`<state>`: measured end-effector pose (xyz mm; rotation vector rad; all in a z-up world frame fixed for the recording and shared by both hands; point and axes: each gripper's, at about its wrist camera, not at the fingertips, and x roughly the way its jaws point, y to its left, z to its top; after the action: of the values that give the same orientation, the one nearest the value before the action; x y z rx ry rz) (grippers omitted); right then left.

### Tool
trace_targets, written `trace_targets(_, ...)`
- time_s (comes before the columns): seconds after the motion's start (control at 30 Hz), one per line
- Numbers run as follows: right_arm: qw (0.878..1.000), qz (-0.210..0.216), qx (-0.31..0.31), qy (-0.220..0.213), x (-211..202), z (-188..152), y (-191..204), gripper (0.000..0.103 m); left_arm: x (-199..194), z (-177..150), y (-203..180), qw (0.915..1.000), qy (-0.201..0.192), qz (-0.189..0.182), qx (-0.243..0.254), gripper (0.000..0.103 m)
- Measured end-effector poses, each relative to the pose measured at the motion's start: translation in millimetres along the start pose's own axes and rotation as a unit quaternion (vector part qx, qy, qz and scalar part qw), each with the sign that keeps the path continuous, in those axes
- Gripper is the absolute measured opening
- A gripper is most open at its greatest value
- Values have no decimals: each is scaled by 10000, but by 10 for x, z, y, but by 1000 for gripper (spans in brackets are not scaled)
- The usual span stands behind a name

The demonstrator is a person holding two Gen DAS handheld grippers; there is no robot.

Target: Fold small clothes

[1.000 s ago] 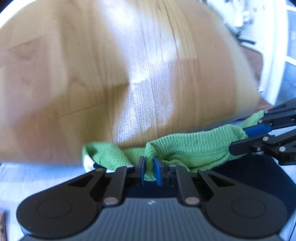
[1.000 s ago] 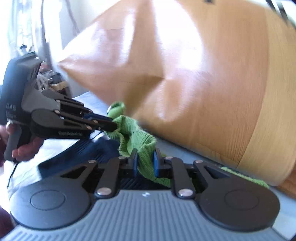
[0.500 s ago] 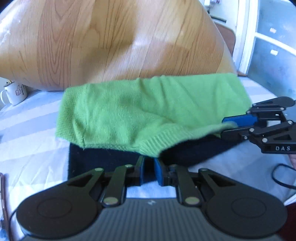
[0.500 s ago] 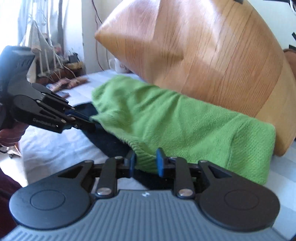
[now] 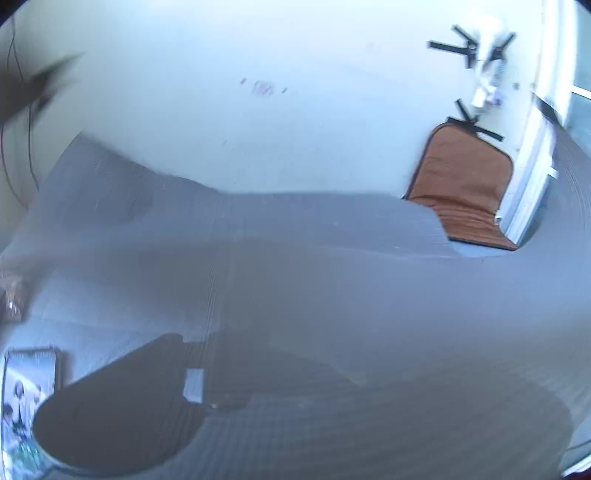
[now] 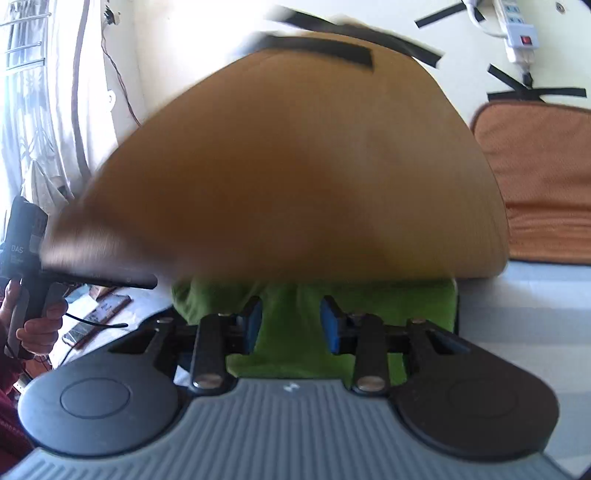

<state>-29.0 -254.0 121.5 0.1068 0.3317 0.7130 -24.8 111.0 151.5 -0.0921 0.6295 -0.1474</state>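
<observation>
The green knit garment (image 6: 295, 306) lies flat on the bed in the right wrist view, just below the wooden headboard (image 6: 295, 166). My right gripper (image 6: 291, 325) hovers over it with its blue pads (image 6: 255, 325) apart and nothing between them. My left gripper (image 6: 122, 280) shows at the left of the right wrist view as a motion-blurred dark shape in a hand, off the garment. The left wrist view is heavily smeared; its own fingers cannot be made out there and no garment shows.
A brown cushion (image 6: 539, 184) leans on the wall at the right and also shows in the left wrist view (image 5: 465, 192). A power strip (image 6: 517, 29) and black tape strips hang on the wall. Light bedsheet (image 6: 524, 317) lies to the right.
Both grippers let go of the green garment, which now lies on the bed. The right jaws opened wide. The left gripper swung away fast, blurring its view.
</observation>
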Motion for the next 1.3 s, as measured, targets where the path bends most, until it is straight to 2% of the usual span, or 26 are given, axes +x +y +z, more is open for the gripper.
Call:
trace_targets(0.1,9999,93,1,-36,-32,19,11,38,-36,49,-16,9999,-2,-109,-37,33)
trace_targets(0.37,9998,191,34,-54,37,27,-1,38,-71,264,-50,9992,-248,121,273,32)
trace_targets(0.47,9999,126,36,-60,29,-5,-57,38,7,338,-57,9987,-270,147,398,32)
trace_targets(0.57,9992,-6,267,-308,1,72,-159,38,83,474,-120,9969,-308,278,663,32)
trace_targets(0.7,9966,-111,213,-786,137,453,-237,38,206,903,-175,9932,-571,504,883,32)
trace_targets(0.83,9925,-349,252,-1147,658,1149,-430,38,556,1592,-240,9864,-916,835,1082,33)
trace_targets(0.9,9927,-652,449,-915,1150,1559,-635,37,880,2008,-323,9748,-1264,1357,1237,34)
trace_targets(0.93,9934,-845,461,-625,1445,1711,-744,37,1115,2190,-340,9710,-1278,1602,1234,35)
trace_targets(0.97,9925,-1054,535,-296,1736,1802,-864,37,1412,2333,-329,9719,-1039,1768,1152,38)
trace_targets(1.0,9894,-1245,752,-24,1988,1824,-1002,38,1753,2410,-301,9762,-570,1793,1082,38)
trace_targets(1.03,9866,-1307,937,287,2203,1801,-1124,38,2079,2401,-286,9769,-115,1834,1093,39)
trace_targets(1.07,9833,-1390,1033,565,2383,1743,-1212,38,2358,2310,-284,9722,210,2019,1172,39)
trace_targets(1.1,9806,-1499,1031,730,2512,1662,-1268,39,2542,2166,-314,9651,280,2218,1367,39)
trace_targets(1.17,9795,-1459,1108,833,2622,1514,-1368,54,2678,1880,-429,9512,31,2400,1938,35)
trace_targets(1.2,9765,-1487,1251,929,2652,1452,-1439,58,2699,1763,-482,9432,-87,2505,2182,35)
trace_targets(1.27,9717,-1532,1534,940,2632,1414,-1568,59,2699,1616,-552,9313,-218,2627,2514,34)
trace_targets(1.3,9714,-1587,1534,880,2585,1426,-1590,58,2680,1587,-574,9289,-201,2612,2616,34)
